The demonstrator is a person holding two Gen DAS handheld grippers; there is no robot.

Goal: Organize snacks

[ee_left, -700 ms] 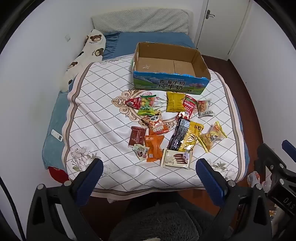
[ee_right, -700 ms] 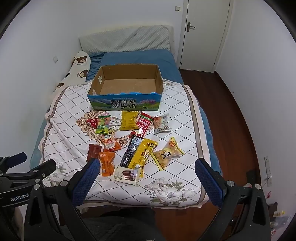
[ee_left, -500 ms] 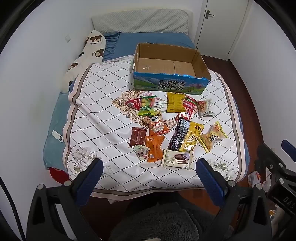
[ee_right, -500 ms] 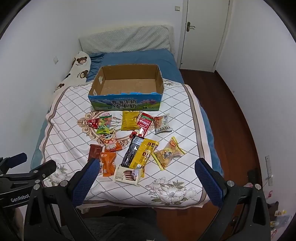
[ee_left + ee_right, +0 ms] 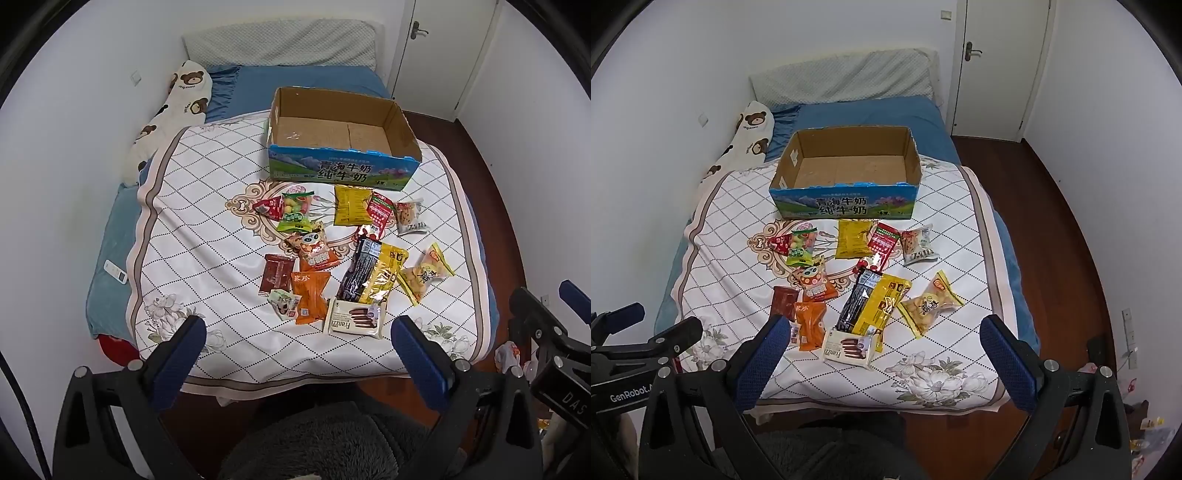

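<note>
Left wrist, snacks (image 5: 343,254), box (image 5: 341,173), bed (image 5: 207,229)

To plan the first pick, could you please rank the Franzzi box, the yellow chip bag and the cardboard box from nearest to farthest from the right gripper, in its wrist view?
1. Franzzi box, just ahead of the right gripper.
2. Yellow chip bag, mid-blanket.
3. Cardboard box, far end.

Frames: black plastic, silver screws
Finger pads: blue, ribbed, on left gripper (image 5: 297,345) and right gripper (image 5: 884,345)
Markings: white "GenRobot" lettering, lower left
Cable: black, left edge
</note>
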